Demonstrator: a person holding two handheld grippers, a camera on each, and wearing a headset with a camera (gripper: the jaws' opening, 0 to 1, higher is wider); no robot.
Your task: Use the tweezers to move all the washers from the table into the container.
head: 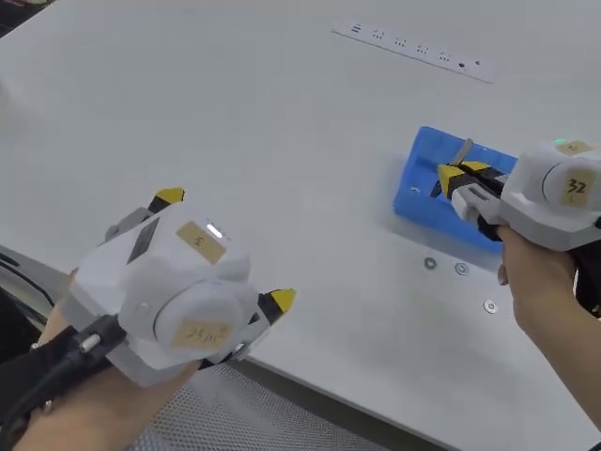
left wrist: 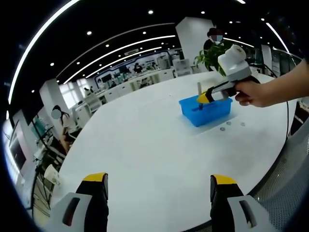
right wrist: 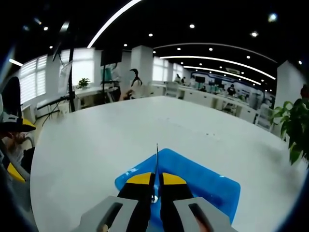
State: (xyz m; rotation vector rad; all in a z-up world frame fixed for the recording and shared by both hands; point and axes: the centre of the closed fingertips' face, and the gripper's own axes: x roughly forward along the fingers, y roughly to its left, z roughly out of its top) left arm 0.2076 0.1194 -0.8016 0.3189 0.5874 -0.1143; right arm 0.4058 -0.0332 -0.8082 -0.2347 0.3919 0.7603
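Holding, right side: my right gripper point(head: 458, 177) was clamped on the tweezers point(head: 464, 150), its jaws drawn almost together with just the thin metal between them.
Tweezers: they ran straight out past my yellow fingertips, seen as a thin line in the right gripper view point(right wrist: 157, 159); I could not tell whether their tips carried anything.
Container: the blue container point(head: 421, 183) sat on the white table point(head: 282, 122), directly below my right gripper's jaws and the tweezers.
Washers: three washers point(head: 430, 264) lay flat on the table just beside the container's near wall, on my side of it. Two were close together and the third lay a little nearer to me; none touched the container.
Left gripper: my left gripper point(head: 225, 249) was spread wide and gripped nothing. It hung above the near edge of the table, well apart from the container and the washers.
Power strip: a white power strip point(head: 413, 52) lay on the far part of the table, beyond the container.
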